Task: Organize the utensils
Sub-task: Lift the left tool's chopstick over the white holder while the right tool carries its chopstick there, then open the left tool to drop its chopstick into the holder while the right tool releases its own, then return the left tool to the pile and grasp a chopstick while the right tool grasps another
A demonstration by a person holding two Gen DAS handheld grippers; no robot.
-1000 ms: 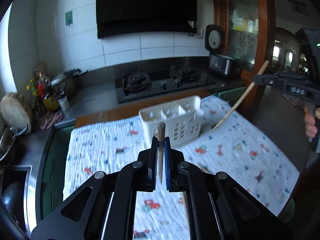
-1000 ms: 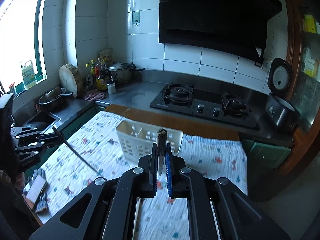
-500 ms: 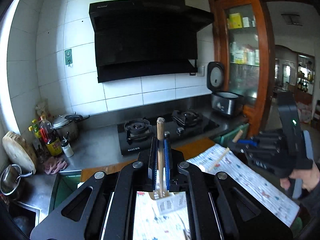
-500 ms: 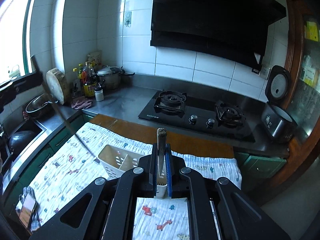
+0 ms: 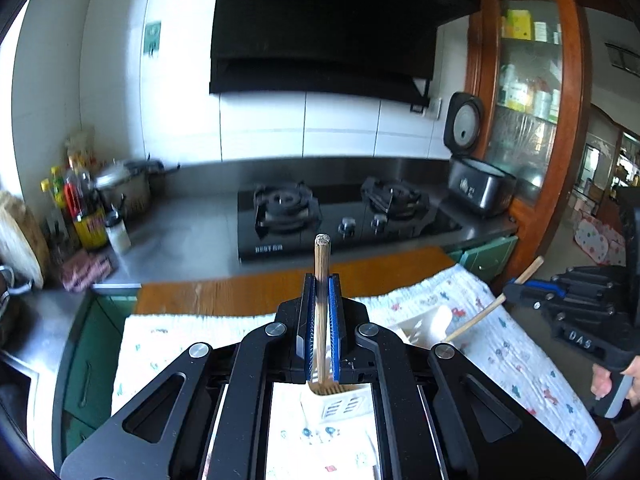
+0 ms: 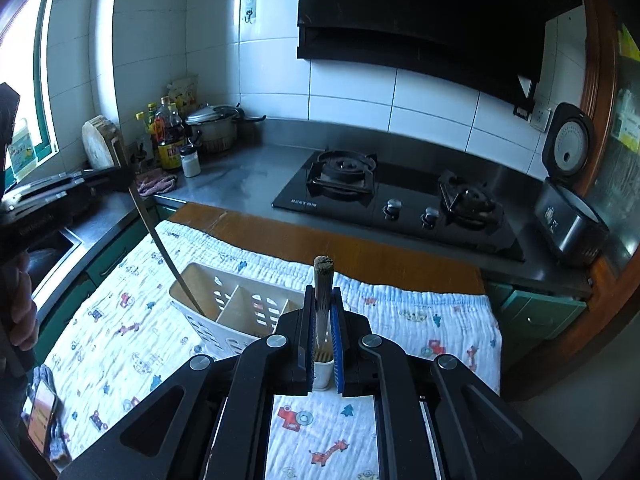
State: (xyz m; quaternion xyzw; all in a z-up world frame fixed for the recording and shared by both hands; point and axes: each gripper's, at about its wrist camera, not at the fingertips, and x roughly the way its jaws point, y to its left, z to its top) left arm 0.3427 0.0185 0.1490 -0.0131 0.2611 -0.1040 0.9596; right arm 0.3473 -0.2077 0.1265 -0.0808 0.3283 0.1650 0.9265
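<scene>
My left gripper point(image 5: 321, 280) is shut on a wooden chopstick point(image 5: 321, 264) that stands upright between its blue pads. Its lower end dips into the white utensil basket point(image 5: 344, 404) under the jaws. In the right wrist view the same left gripper point(image 6: 120, 174) holds this chopstick point(image 6: 160, 240) slanting down into the basket's point(image 6: 236, 344) leftmost compartment. My right gripper point(image 6: 323, 292) is shut on a second chopstick point(image 6: 323, 276), above the basket's near right end. In the left wrist view the right gripper point(image 5: 510, 290) holds that chopstick point(image 5: 476, 322) with its tip at the basket.
A patterned cloth point(image 6: 420, 320) covers the wooden table point(image 6: 360, 248). Behind it are a black gas hob point(image 6: 400, 200), a rice cooker point(image 6: 568, 216), a pot point(image 6: 212, 128) and bottles point(image 6: 170, 140). A phone point(image 6: 40, 412) lies at the cloth's near left corner. A sink point(image 6: 52, 244) is on the left.
Both grippers have closed in over the basket. The left one rose and swung in, so its chopstick's tip now sits in the left compartment. The right chopstick has come down to the basket.
</scene>
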